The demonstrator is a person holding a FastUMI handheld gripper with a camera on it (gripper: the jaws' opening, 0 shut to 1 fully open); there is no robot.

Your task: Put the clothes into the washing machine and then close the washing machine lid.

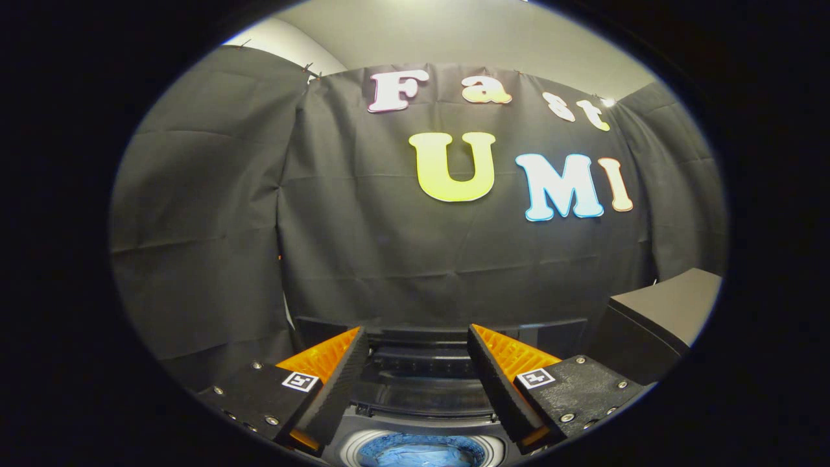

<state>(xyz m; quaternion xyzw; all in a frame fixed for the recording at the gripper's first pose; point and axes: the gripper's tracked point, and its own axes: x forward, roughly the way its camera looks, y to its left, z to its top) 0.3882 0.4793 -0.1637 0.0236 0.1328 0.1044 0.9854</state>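
Note:
My gripper (417,340) is open, with nothing between its two fingers. Below and between them stands the dark washing machine (421,389), seen from above. Its round drum opening lies near the base of the fingers, and blue clothes (418,452) lie inside the drum. The raised lid (428,363) stands behind the opening, just ahead of the fingertips.
Black cloth walls close the booth behind the machine. A dark boxy block (661,318) with a flat top stands beside the machine, out past the right finger.

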